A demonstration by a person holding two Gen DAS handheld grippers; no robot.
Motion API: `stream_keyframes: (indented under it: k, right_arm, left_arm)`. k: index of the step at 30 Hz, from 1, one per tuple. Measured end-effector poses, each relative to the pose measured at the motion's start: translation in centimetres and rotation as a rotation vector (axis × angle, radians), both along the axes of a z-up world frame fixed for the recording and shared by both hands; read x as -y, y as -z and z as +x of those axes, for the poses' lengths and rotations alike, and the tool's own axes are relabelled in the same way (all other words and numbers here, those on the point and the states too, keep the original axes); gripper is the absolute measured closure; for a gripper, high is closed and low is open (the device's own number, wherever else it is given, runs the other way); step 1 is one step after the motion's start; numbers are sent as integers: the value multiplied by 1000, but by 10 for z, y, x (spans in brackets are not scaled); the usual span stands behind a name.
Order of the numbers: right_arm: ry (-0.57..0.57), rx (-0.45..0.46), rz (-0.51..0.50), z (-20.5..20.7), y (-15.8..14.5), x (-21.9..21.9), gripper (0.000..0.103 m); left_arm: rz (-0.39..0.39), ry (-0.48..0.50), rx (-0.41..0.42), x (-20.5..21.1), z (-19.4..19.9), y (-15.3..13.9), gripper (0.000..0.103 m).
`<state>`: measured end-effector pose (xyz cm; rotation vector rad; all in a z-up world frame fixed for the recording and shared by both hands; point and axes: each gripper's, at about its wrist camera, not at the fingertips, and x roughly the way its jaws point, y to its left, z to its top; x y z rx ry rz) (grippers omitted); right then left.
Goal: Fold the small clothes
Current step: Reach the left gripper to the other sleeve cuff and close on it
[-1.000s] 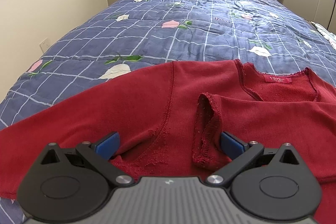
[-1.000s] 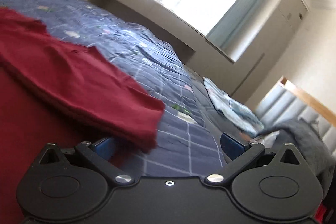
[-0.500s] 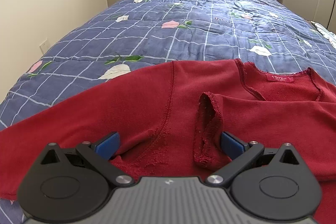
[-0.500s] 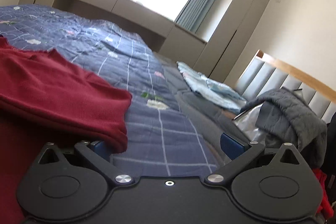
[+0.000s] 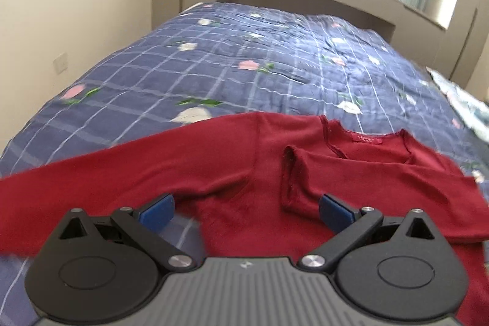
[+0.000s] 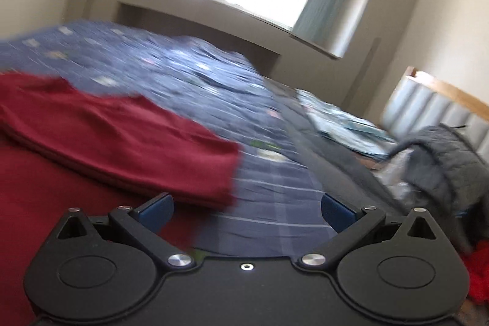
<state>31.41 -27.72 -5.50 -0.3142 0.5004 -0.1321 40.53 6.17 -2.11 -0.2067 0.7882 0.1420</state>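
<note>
Bedroom, window behind; blue checked quilt [image 5: 214, 66] carries red sweater [image 5: 232, 161]; left gripper [image 5: 244, 208], right gripper [image 6: 246, 210] both released.

L gripper [image 5: 246, 208] & R gripper [image 6: 247, 208]: jaws wide apart, apparently holding nothing.

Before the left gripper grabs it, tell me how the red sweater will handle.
Likely floppy: the red sweater lies flat on the quilt, one sleeve already folded limply across its body. Probably light, since the knit looks thin at the neckline. It may drag rather than slide, as knit tends to cling to a quilted surface. The left gripper is open above it.
</note>
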Motion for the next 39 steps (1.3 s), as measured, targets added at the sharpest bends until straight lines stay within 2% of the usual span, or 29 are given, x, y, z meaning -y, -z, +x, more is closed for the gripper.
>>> stream_keyframes:
  k: [5,10,12,15,18,22,27,30,33,35,38,39]
  right_arm:
    - [-166,-9,92,-30,-15,-40,1]
    - [-283,-68,235,-57,-14,-76,1]
    - [-359,-77,206,-68,-10,-100,1]
    - [-413,-39,113,-80,-5,-133,1]
    - [-447,-52,123,-83,-2,-150,1]
    - [-431,-101,132,-80,9,-158,1]
    - [-415,-129,105,-80,23,-159,1]
    - [-416,-126,107,-81,24,-158,1]
    - [-411,-124,109,-82,25,-157,1]
    - [-409,-121,114,-82,26,-156,1]
    - [-408,-121,122,-81,26,-155,1]
    - [-408,-124,126,-80,27,-154,1]
  left_arm:
    - [-31,-126,-13,-54,-53,-10,0]
    - [-54,-314,-11,-130,-104,1,0]
    - [-75,-412,-22,-159,-121,10,0]
    - [-123,-554,-27,-195,-143,22,0]
    - [-189,-634,-8,-227,-154,32,0]
    - [-272,-723,53,-252,-159,40,0]
    - [-255,-872,111,-261,-160,44,1]
    - [-253,-1006,128,-268,-161,46,15]
    - [-258,-1067,148,-274,-161,45,34]
    - [-272,-1072,165,-277,-159,46,68]
    - [-317,-1074,171,-284,-155,47,90]
    - [-325,-1078,176,-286,-153,47,92]
